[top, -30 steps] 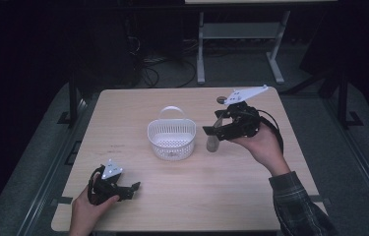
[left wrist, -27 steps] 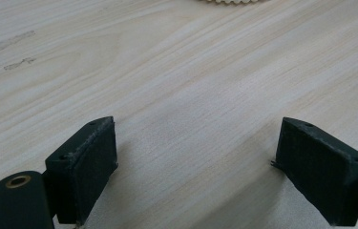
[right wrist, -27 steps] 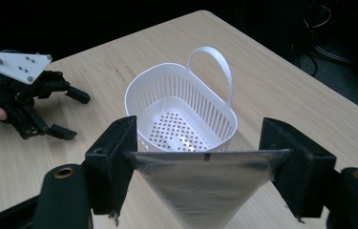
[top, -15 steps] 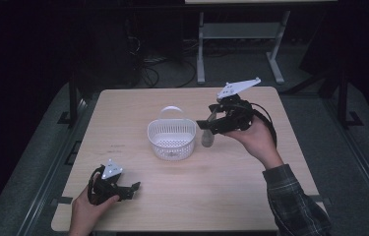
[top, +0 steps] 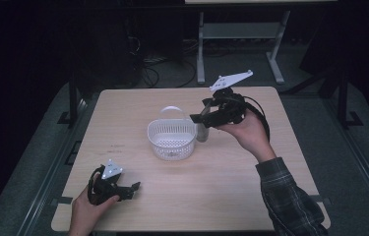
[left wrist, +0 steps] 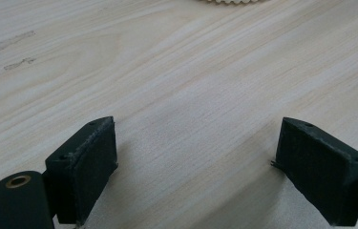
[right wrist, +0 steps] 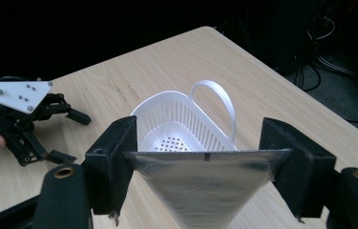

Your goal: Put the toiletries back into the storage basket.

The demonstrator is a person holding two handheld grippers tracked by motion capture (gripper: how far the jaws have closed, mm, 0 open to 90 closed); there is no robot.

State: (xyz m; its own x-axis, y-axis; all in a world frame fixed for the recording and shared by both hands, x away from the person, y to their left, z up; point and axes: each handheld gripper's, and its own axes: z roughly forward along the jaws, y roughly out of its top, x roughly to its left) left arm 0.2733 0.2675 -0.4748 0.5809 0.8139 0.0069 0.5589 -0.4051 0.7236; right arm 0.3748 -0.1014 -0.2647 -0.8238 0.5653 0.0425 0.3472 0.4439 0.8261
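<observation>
My left gripper (top: 132, 187) rests near the front-left corner of the tabletop (top: 231, 196), jaws wide w/ nothing between them, just bare wood. It's well apart from the work. My right gripper (right wrist: 200, 157) is clamped on the top edge of a silver pouch (right wrist: 205, 183), which hangs down from the jaws, long axis roughly vertical. Straight ahead of the jaws and lower sits the white basket (right wrist: 167, 129), handle on its far side. In the high view the pouch (top: 202, 132) is just beside the basket's (top: 171, 140) right rim, not over it yet. So the right hand's nearer; I'd guess the pouch needs carrying left over the rim before letting go.
</observation>
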